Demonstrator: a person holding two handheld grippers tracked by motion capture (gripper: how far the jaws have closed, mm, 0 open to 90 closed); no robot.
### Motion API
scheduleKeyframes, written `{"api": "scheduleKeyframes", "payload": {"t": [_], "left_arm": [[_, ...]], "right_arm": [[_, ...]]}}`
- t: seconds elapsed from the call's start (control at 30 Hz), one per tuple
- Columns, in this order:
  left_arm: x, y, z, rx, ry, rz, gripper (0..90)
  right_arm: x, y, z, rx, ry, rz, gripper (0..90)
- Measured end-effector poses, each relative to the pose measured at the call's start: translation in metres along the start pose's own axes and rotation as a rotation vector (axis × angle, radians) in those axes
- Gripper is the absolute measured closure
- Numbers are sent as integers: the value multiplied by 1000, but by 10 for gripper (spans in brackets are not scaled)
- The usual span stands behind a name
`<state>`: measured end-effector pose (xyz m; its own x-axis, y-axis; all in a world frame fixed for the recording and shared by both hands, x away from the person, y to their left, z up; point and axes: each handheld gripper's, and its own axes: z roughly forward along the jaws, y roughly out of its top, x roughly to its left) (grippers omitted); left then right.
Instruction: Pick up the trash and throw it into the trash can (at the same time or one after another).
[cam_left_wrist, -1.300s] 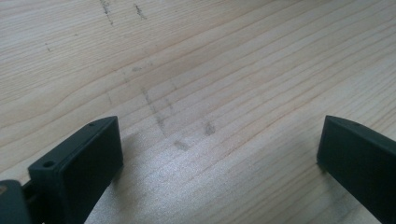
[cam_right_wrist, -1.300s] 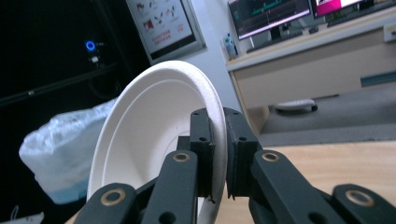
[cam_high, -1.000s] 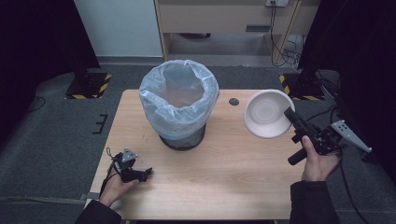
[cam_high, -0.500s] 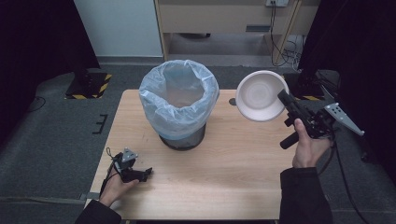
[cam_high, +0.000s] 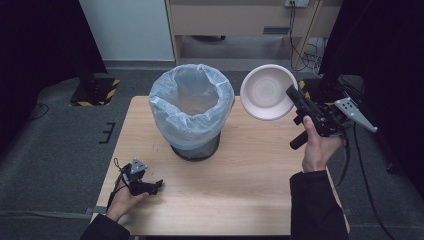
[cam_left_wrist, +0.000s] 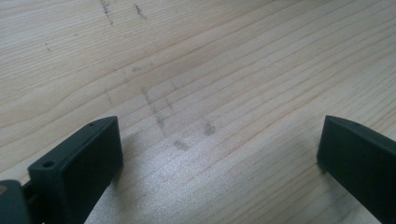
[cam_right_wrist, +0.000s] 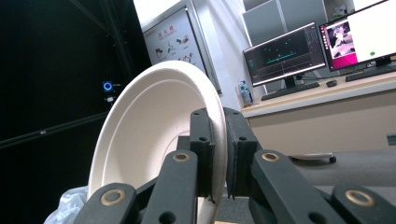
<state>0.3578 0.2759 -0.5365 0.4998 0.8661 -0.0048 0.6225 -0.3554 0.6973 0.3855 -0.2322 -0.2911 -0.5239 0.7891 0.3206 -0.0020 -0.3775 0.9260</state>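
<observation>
High view: the right gripper (cam_high: 295, 97) pinches the round white paper bowl's (cam_high: 267, 91) rim beside the bag-lined bin (cam_high: 192, 107); it could tip out.

Left gripper view: jaws wide over the wooden surface (cam_left_wrist: 210, 60).

Right gripper view: jaws clamp only the bowl's thin edge, so it may slip.

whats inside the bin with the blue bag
The bin is lined with a pale blue bag; the high view shows only bare liner down the inside. Its bottom is hidden by the bag's folds, so contents cannot be ruled out.
</observation>
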Motion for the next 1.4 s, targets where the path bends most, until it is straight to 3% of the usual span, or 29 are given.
{"api": "scheduleKeyframes", "payload": {"t": [0.7,1.4], "left_arm": [[0,0,0,-2,-1,0,0],[0,0,0,-2,-1,1,0]], "right_arm": [[37,10,49,32,54,-50,839],[62,0,92,69,82,-60,838]]}}
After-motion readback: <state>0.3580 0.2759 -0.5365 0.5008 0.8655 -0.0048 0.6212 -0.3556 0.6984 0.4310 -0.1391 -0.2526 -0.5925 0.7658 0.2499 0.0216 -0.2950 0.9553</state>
